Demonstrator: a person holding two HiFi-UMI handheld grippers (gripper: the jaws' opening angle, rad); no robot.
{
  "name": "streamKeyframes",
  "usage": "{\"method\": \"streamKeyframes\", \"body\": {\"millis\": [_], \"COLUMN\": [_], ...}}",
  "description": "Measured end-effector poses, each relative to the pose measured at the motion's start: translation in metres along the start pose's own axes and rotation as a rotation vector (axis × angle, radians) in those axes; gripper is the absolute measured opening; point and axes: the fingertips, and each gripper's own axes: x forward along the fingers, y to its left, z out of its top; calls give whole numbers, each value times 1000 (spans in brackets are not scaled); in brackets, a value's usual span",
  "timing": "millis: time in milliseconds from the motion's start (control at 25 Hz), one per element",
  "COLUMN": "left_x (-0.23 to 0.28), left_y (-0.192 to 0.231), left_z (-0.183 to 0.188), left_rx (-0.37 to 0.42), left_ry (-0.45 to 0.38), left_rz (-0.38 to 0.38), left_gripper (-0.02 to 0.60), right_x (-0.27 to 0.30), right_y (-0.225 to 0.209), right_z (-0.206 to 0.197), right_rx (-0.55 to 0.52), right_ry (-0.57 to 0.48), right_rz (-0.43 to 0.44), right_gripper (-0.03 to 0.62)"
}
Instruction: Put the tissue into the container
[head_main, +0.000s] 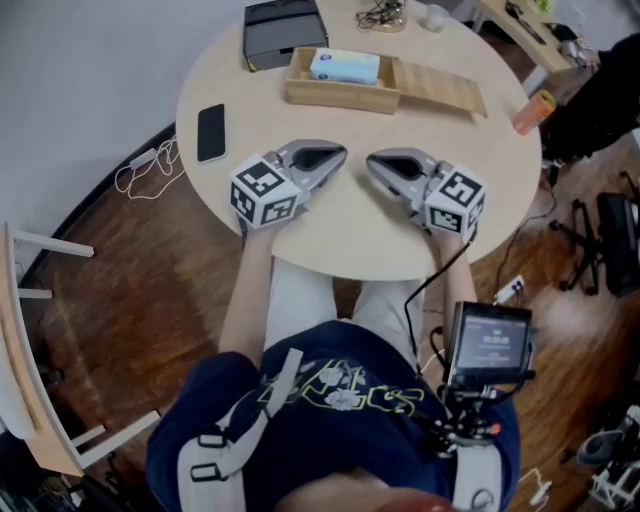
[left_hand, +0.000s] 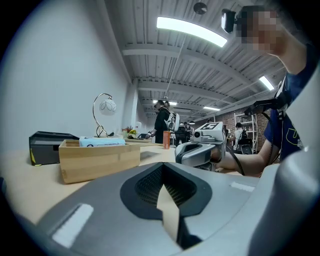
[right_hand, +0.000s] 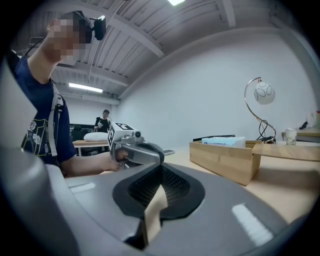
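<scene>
left gripper (head_main: 335, 155): jaws pressed together, empty | right gripper (head_main: 375, 162): likewise | tissue pack (head_main: 344, 66): inside wooden box (head_main: 340, 97), straight ahead between both, long axis left-right, neither clearly nearer

This looks like a robotics lab in an open-plan workspace. A bare-beamed ceiling (left_hand: 210, 65) carries strip lights (left_hand: 190, 31), and other people (left_hand: 162, 120) stand among shelving (left_hand: 250, 127) further back. Loose cables (head_main: 150, 172) lie on the wooden floor (head_main: 130, 310) beside a round desk (head_main: 355, 235). The left hand-held gripper (head_main: 338, 156) and right hand-held gripper (head_main: 374, 163) bear marker cubes (head_main: 265, 190). A small monitor (head_main: 488, 345) hangs on the person (head_main: 330, 420).
</scene>
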Motion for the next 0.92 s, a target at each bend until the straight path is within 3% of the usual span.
{"method": "streamKeyframes", "body": {"millis": [600,920], "left_x": [-7,-9], "left_y": [-16,-17], "left_z": [-3,-2], "left_rx": [15,9], "left_ry": [7,4], "left_rz": [-60,-55], "left_gripper": [3,3], "right_x": [2,4], "right_y": [1,3], "right_z": [1,0], "right_rx": [9,8], "right_ry": [-4,0], "right_rz": [-2,2], "right_gripper": [25,25]}}
